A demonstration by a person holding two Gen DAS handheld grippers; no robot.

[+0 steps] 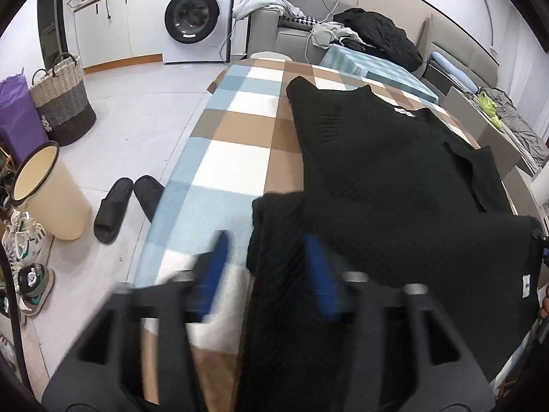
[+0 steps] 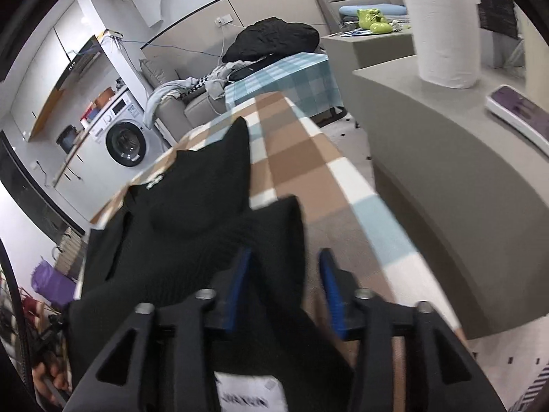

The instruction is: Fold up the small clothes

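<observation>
1. We see the desk (image 1: 233, 144) under a checked cloth of blue, tan and white squares; it runs away from us toward a grey sofa (image 1: 291, 34) heaped with clothes.
2. Across the desk lies the black garment (image 1: 394, 178), spread mostly flat with its neck end pointing away. A small white label (image 1: 405, 111) shows near the collar, and the near hem hangs over the desk edge closest to us.
3. In the left wrist view, one near corner of the garment is bunched into a fold that sits between the blue pads of the left tongs (image 1: 271, 267).
4. The left tongs stand wide apart, one finger over bare cloth and the other over the black fabric; they are blurred, and we cannot tell whether they touch the fabric.
5. In the right wrist view, the right tongs (image 2: 283, 285) are also spread wide, with a raised hump of the garment between the fingers and a white tag (image 2: 250, 391) lying low between the tong bodies.
6. Beyond the desk stands a white washing machine (image 1: 197, 17) against the far wall.
7. On the floor to the left we see a woven basket (image 1: 61, 103), a cream bin (image 1: 48, 192) and a pair of black slippers (image 1: 127, 202).
8. To the right a roll of paper towel (image 2: 444, 31) stands on a grey counter.
</observation>
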